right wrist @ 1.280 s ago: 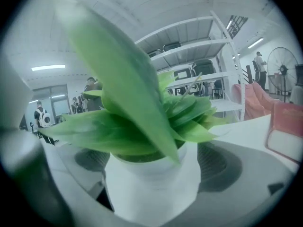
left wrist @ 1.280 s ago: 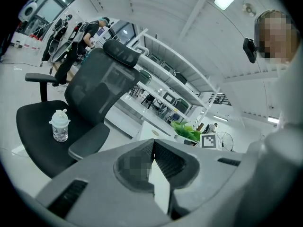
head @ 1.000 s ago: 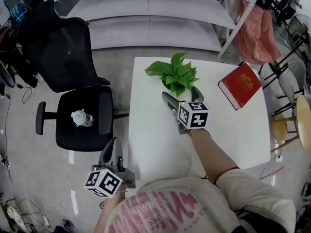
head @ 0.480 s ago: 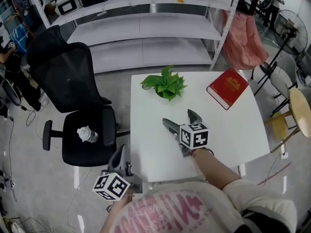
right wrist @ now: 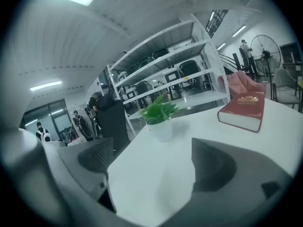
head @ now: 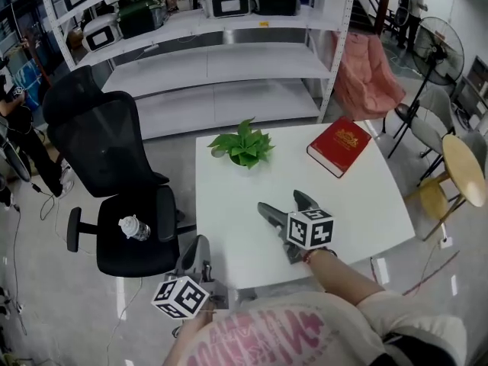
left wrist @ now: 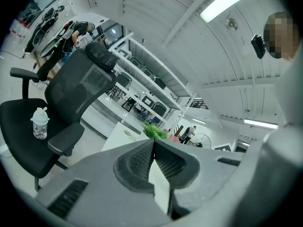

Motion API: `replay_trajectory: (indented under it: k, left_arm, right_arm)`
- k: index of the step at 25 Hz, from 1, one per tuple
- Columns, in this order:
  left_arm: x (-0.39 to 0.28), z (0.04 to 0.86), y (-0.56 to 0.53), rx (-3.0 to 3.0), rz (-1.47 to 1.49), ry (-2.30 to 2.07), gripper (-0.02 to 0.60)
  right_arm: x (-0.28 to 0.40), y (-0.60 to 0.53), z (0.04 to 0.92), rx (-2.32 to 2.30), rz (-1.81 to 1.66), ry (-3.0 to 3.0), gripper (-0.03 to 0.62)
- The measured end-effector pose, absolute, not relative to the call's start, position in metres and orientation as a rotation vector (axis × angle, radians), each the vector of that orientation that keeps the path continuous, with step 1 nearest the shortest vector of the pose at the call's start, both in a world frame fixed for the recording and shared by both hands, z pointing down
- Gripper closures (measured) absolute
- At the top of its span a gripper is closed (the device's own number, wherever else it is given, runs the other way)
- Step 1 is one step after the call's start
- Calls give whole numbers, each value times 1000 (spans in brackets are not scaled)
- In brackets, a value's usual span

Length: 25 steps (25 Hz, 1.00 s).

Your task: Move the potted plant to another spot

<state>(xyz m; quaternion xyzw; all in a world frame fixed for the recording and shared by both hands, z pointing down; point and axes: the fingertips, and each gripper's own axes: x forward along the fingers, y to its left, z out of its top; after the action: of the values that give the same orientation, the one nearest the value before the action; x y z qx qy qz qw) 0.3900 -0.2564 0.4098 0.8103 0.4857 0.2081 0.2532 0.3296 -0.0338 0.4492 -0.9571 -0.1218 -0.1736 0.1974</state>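
Observation:
The potted plant (head: 242,147), green leaves in a small white pot, stands near the far left corner of the white table (head: 358,204); the same potted plant (right wrist: 160,118) shows ahead in the right gripper view. My right gripper (head: 284,208) hovers over the table's near middle, well short of the plant, its jaws wide apart and closing a little with nothing between them. My left gripper (head: 200,250) is off the table's near left corner, beside the chair, its jaws shut on nothing. In the left gripper view a bit of the plant (left wrist: 154,131) peeks over the shut jaws.
A red book (head: 339,145) lies at the table's far right. A black office chair (head: 114,181) with a water bottle (head: 133,228) on its seat stands left of the table. White shelving (head: 221,59) runs behind, a round stool (head: 463,166) and a fan (head: 441,40) to the right.
My right gripper has drawn back from the plant toward me, empty. The left gripper has shifted slightly. The plant stays on the table where it stood.

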Motion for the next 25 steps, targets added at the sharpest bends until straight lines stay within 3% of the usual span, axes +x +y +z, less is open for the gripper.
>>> replay_trajectory:
  k: [17, 19, 21, 25]
  left_arm:
    - [346, 349, -209, 2238, 397, 1334, 578]
    - [336, 344, -200, 2263, 368, 1326, 578]
    - [326, 341, -194, 2279, 349, 1308, 578]
    - [307, 333, -181, 2283, 334, 1276, 578]
  right_arm:
    - [287, -16, 349, -2724, -202, -53, 102]
    - [277, -9, 335, -2734, -154, -16, 151]
    - [268, -1, 323, -2737, -114, 13, 242]
    - [250, 8, 308, -2756, -85, 72, 315]
